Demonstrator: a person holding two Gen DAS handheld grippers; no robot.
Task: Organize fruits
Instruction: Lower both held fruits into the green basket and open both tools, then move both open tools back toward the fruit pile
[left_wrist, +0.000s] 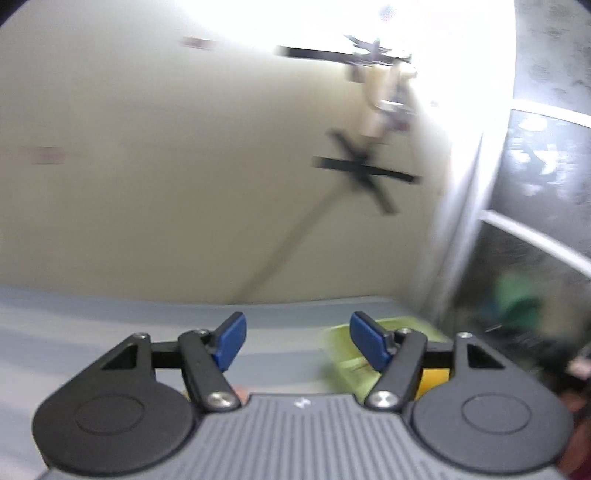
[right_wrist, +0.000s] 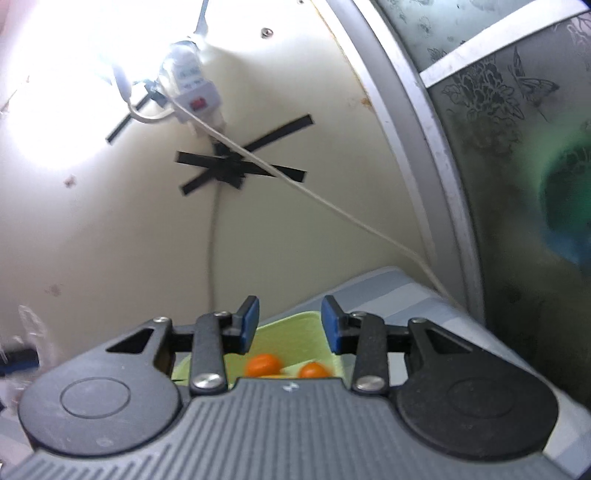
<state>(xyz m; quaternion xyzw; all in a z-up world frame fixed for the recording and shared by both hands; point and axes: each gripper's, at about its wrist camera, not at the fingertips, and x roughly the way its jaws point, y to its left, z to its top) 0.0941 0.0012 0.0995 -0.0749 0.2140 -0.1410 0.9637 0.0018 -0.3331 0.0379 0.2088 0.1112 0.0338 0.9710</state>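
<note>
Two round orange fruits lie in a pale green plastic tray at six o'clock beneath the released, empty right gripper. Left gripper likewise released. Between placements, likely; next: locating remaining fruit.

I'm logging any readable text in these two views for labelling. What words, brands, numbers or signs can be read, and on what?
No text can be quoted from either view.
White power strip taped to the wall: dark print on its label, too small and overexposed to read.
Right gripper body: a small pale emblem, not letters.
Left gripper body: the same emblem, blurred.
Wall patches: too blurred to read.
</note>
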